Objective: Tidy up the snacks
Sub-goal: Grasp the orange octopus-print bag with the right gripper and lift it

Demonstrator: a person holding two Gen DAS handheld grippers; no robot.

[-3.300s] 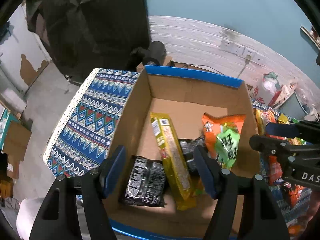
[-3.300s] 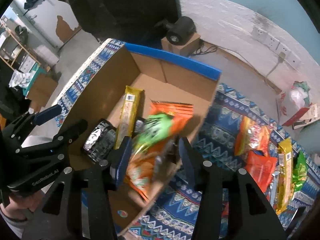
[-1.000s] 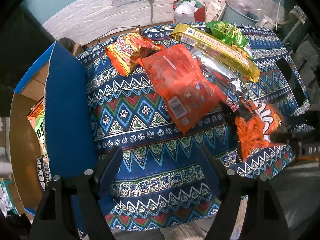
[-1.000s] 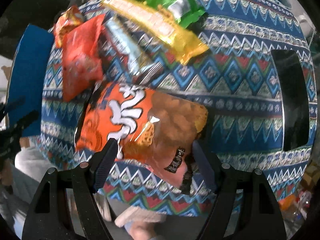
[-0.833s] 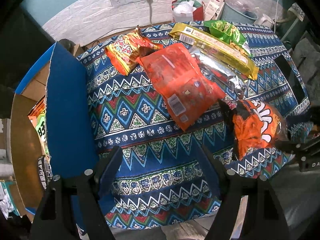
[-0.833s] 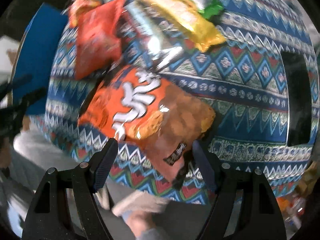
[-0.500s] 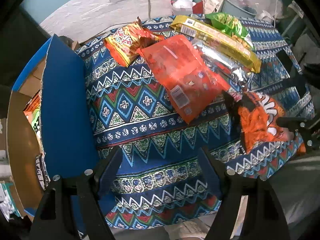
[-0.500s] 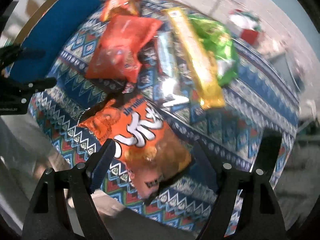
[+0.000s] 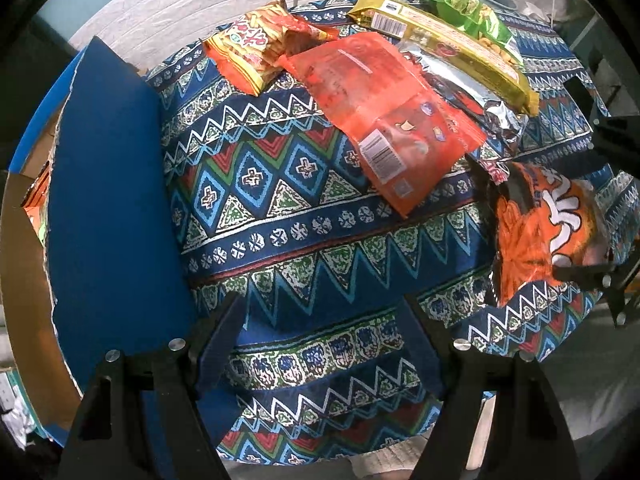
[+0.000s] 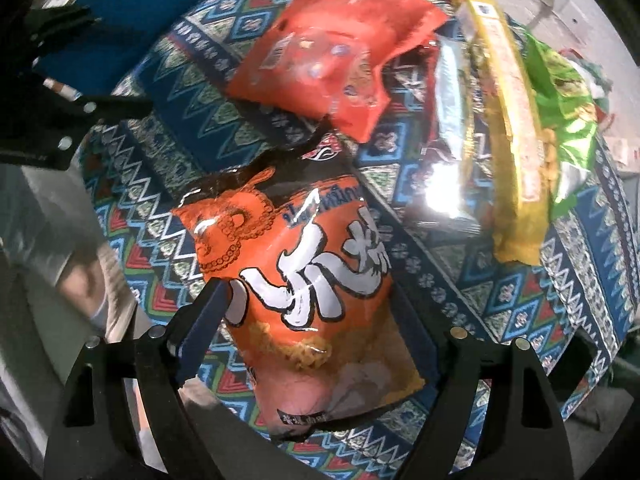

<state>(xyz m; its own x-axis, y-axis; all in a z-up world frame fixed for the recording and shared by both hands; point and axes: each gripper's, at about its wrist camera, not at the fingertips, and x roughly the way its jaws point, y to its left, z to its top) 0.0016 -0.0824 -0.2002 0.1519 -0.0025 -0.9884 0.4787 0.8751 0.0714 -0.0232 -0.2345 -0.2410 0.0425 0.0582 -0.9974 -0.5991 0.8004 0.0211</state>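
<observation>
My right gripper [image 10: 310, 312] straddles the orange chip bag [image 10: 304, 280], fingers open; left gripper [image 9: 320, 332] open and empty; five packets remain on the desk [image 9: 280, 216].

Each hand-held gripper is matte black plastic. The left hand-held gripper [image 9: 320, 336] has two angular black arms ending in dark blue padded fingers [image 9: 218, 344], with round silver screws on each arm. The right hand-held gripper [image 10: 312, 320] is built alike: black arms, blue pads [image 10: 204, 324] and silver screw heads near the finger bases.
</observation>
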